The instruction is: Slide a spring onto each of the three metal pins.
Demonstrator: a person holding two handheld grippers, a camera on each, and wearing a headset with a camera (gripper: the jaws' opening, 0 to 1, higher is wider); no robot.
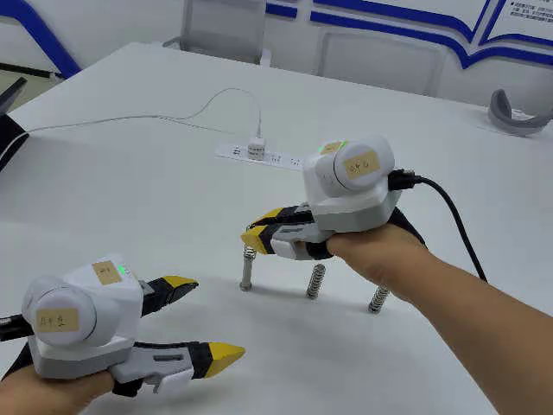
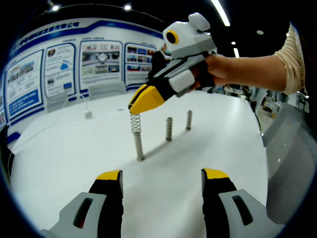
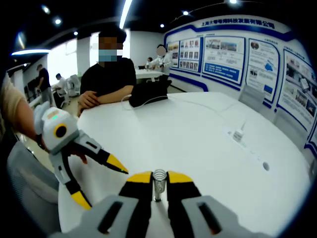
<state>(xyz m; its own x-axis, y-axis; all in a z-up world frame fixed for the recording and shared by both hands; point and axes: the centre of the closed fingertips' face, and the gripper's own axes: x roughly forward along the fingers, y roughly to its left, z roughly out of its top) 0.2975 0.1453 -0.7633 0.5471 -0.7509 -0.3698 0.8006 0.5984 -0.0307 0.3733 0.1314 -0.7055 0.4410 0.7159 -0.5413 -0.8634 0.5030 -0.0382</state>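
Three metal pins stand in a row on the white table (image 1: 130,199). The left pin (image 1: 247,275) carries a spring (image 1: 250,253) only at its top end. My right gripper (image 1: 257,238) is shut on that spring (image 3: 159,182), which shows between its yellow tips (image 3: 141,177). The middle pin (image 1: 316,280) and the right pin (image 1: 378,299) each wear a spring down their length. My left gripper (image 1: 203,317) hovers open and holds nothing, nearer to me and left of the pins. From the left gripper view (image 2: 162,174) the spring (image 2: 135,123) tops the near pin (image 2: 139,148).
A white power strip (image 1: 257,154) with a plug and a thin cable lies beyond the pins. A grey curved object (image 1: 518,117) rests at the far right edge. Chairs stand behind the table. People sit at the table's far end by a black bag (image 3: 151,92).
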